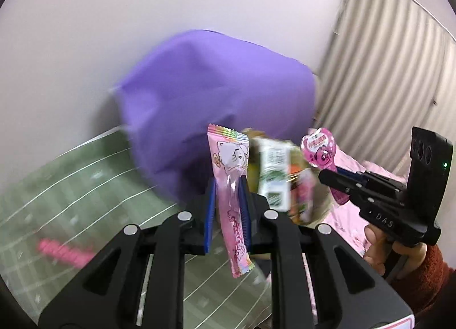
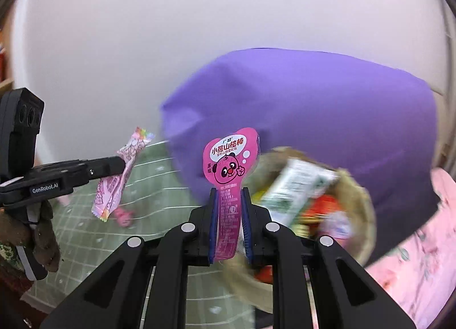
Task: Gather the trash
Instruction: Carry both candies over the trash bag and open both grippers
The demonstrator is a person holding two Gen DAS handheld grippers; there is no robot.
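Observation:
My left gripper (image 1: 227, 186) is shut on a long pale pink candy wrapper (image 1: 229, 163) that stands upright between its blue pads; it also shows in the right wrist view (image 2: 119, 183). My right gripper (image 2: 230, 196) is shut on a magenta bear-faced lollipop wrapper (image 2: 230, 163), also seen from the left wrist (image 1: 320, 149). Both are held above the table near a woven basket (image 2: 356, 206) that holds a green-and-white carton (image 2: 296, 186) and other wrappers.
A large purple bag (image 2: 313, 118) stands behind the basket against the white wall. A green grid mat (image 1: 85, 186) covers the table, with a pink wrapper (image 1: 65, 252) lying on it. Pink cloth (image 2: 413, 272) lies at the right.

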